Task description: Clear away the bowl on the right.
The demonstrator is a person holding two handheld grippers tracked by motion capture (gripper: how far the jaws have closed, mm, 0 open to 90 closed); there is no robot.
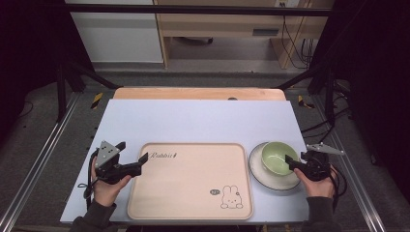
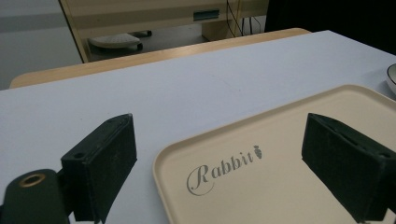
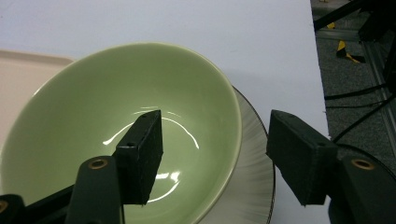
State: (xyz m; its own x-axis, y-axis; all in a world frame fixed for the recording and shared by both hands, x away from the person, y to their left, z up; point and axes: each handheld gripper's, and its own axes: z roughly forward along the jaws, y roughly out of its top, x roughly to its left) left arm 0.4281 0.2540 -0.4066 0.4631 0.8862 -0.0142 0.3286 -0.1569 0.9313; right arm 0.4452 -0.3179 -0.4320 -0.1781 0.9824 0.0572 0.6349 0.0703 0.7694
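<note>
The right gripper (image 3: 215, 158) is straddling the rim of the glossy pale-green ceramic bowl (image 3: 116, 140), jaws spread and not yet pinching it. The bowl is sitting on a grey round plate (image 3: 254, 186). The left gripper (image 2: 224, 163), jaws spread and holding nothing, is hovering over the corner of the beige rectangular rabbit-print tray (image 2: 289, 196). Judging by this, the lift is only beginning.

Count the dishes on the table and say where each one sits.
2. A green bowl sits on a grey plate, right of the tray. The right gripper has one jaw inside the bowl and one outside its rim, not yet pressing. The tray holds none.
</note>
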